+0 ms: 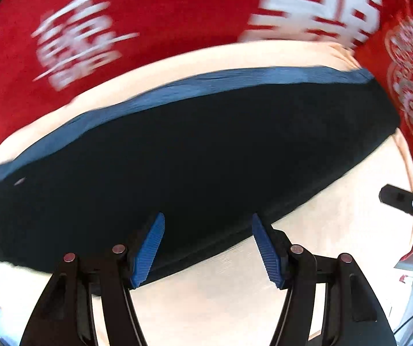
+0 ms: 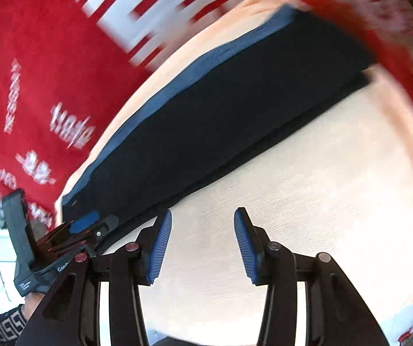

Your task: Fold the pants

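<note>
Pants point(image 1: 194, 155) lie flat as a long dark band on the cream cloth point(image 1: 336, 225), which sits over the red printed cover point(image 1: 154, 8); a blue edge runs along their far side. They look folded lengthwise already.

My left hand-held gripper point(image 1: 205, 248) hangs over the pants' near edge, jaws apart, nothing between them. My right hand-held gripper point(image 2: 203, 239) is just off that near edge, over bare cream cloth, jaws apart and empty.

Next, I judge: pinch one end of the pants with both and carry it across to the other end.
</note>
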Available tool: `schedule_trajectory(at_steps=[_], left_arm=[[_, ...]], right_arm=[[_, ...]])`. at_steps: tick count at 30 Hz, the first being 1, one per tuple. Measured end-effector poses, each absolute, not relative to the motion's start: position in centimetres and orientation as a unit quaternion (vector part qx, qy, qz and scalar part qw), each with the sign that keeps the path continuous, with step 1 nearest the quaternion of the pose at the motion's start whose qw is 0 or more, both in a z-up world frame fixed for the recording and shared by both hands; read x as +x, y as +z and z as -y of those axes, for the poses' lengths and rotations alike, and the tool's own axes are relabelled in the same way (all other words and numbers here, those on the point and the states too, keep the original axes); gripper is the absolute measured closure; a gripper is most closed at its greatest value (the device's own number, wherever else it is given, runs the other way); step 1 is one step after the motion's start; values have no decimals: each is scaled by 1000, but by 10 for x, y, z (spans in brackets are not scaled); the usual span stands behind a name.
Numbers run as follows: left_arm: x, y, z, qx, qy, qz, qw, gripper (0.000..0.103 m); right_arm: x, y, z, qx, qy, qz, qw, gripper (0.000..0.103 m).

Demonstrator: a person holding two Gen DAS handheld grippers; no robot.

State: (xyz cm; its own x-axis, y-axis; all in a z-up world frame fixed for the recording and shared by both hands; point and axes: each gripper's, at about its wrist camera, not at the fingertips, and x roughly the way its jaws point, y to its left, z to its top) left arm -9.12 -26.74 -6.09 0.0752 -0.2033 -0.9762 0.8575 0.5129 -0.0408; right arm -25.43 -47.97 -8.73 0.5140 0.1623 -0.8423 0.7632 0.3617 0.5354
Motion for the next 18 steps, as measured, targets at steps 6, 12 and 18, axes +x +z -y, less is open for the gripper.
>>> schedule_trajectory(at_steps=[6, 12, 18], left_arm=[[8, -60, 179, 297, -335, -537, 715, 39], [90, -88, 137, 301, -279, -526, 745, 39], [141, -118, 117, 297, -253, -518, 762, 39]], right_arm=[[-164, -111, 386, 580, -124, -435, 678, 53], [-99, -137, 315, 607, -63, -438, 660, 53], [-62, -150, 307, 596, -66, -435, 671, 53]])
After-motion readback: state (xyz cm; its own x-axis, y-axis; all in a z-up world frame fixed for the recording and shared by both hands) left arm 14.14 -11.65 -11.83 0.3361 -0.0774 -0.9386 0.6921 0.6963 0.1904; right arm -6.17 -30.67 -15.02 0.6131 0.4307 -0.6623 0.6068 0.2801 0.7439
